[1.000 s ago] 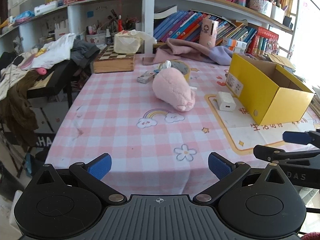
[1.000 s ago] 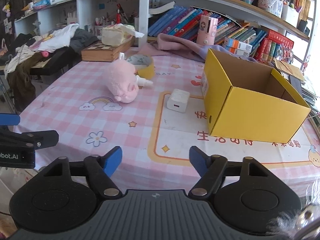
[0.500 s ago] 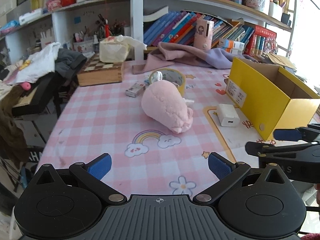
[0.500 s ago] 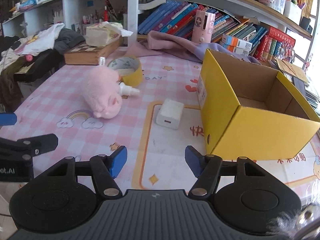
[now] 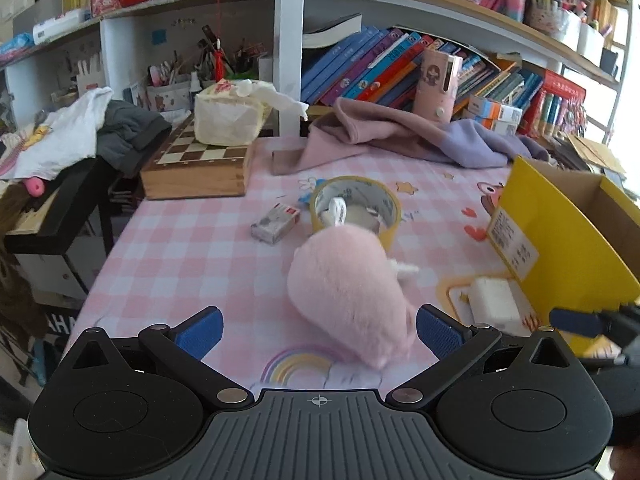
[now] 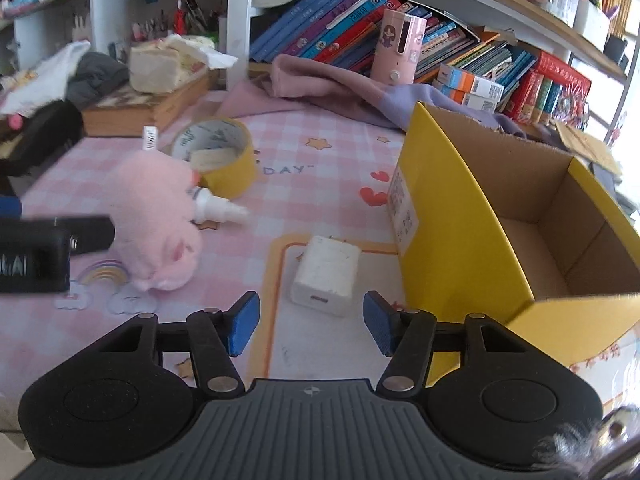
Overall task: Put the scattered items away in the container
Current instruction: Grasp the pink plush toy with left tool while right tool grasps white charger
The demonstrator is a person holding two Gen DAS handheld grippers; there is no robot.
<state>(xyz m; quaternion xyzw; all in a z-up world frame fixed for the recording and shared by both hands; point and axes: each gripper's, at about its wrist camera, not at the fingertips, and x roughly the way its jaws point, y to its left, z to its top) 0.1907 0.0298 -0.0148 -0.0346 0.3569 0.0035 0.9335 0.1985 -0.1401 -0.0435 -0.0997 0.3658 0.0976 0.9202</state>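
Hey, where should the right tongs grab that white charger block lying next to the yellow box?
Grip the white charger block across its two long flat sides, coming from the near end, where the port faces the right tongs. It lies flat and roughly in line with them; their closing jaws, nothing between them yet, look wide enough. Its prongs point away, and the yellow box stands clear.

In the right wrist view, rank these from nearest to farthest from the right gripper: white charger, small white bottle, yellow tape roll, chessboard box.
From the right gripper, jaws closing with nothing between them:
1. White charger, just ahead of the fingertips.
2. Small white bottle, ahead-left beside the pink plush.
3. Yellow tape roll, behind the bottle.
4. Chessboard box, far left, at the table's back.
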